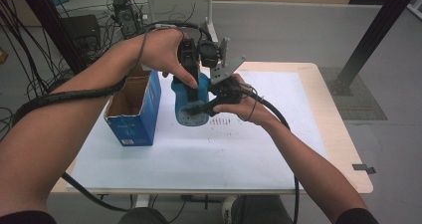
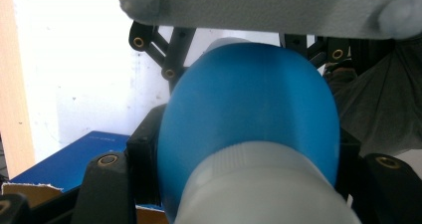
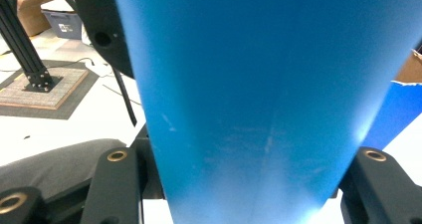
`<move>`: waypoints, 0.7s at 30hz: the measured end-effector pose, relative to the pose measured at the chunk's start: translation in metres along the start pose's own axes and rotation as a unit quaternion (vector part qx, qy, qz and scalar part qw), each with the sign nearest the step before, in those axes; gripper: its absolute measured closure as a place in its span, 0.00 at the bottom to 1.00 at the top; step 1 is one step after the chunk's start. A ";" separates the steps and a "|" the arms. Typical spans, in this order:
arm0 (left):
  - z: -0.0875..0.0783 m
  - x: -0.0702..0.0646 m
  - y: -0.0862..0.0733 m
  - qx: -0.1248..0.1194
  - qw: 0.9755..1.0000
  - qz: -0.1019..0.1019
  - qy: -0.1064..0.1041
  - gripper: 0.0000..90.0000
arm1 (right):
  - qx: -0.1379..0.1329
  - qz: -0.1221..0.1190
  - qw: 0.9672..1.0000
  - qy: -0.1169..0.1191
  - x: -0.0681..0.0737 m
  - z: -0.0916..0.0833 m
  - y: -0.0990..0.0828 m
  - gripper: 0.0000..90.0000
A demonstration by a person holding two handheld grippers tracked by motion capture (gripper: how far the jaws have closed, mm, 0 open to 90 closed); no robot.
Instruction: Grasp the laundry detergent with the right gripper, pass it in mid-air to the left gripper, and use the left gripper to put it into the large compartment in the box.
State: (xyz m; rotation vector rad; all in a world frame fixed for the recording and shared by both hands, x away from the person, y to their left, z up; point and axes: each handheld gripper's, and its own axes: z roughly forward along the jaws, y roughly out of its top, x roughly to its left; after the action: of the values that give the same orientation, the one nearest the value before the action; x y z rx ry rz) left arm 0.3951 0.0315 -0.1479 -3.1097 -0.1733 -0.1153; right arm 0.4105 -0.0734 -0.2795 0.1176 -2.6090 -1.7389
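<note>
Bottle (image 1: pixel 191 100), blue with a white cap, hangs above the white sheet (image 1: pixel 259 149) in the high view, just beside an open blue carton (image 1: pixel 135 109); the left gripper view adds the cap close up. Bare sheet lies toward the table's (image 1: pixel 343 149) near and right edges. The left gripper (image 1: pixel 189 67) pinches it from above near the cap, while the right gripper (image 1: pixel 219 95) clamps its body from the side.

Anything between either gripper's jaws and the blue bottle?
Nothing visible. Both grippers already clamp the blue bottle directly: the left gripper by its white-capped end, the right gripper on its body. It is held above the table, beside the open blue box.
</note>
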 end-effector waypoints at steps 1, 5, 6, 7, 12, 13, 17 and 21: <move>0.000 0.000 0.000 0.001 1.000 0.000 -0.001 0.42 | 0.000 0.000 1.000 0.000 0.000 0.000 0.000 0.47; 0.001 0.000 0.001 0.002 1.000 0.000 -0.001 0.42 | 0.001 0.001 1.000 0.002 0.000 0.000 0.000 0.47; 0.001 0.000 0.001 0.003 1.000 0.001 -0.001 0.42 | 0.001 0.001 1.000 0.001 0.000 0.000 0.000 0.47; 0.001 0.000 0.001 0.003 1.000 0.001 -0.001 0.42 | 0.002 0.000 1.000 0.001 0.000 0.000 0.000 0.46; 0.000 0.000 0.001 0.005 1.000 -0.001 -0.002 0.42 | 0.000 -0.001 1.000 0.002 0.000 0.001 0.000 0.46; 0.000 0.000 0.001 0.006 1.000 0.000 -0.002 0.42 | -0.001 -0.001 1.000 0.003 0.000 0.001 0.000 0.46; 0.000 0.000 0.000 0.004 1.000 -0.002 -0.002 0.42 | 0.000 -0.001 1.000 0.003 0.000 0.001 0.000 0.46; 0.000 0.000 0.000 0.005 1.000 -0.002 -0.002 0.42 | 0.000 -0.002 1.000 0.004 0.000 0.001 0.001 0.46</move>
State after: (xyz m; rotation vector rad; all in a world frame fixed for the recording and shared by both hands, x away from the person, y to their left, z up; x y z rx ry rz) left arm 0.3948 0.0311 -0.1480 -3.0997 -0.1799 -0.1085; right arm 0.4105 -0.0721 -0.2795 0.1294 -2.6042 -1.7365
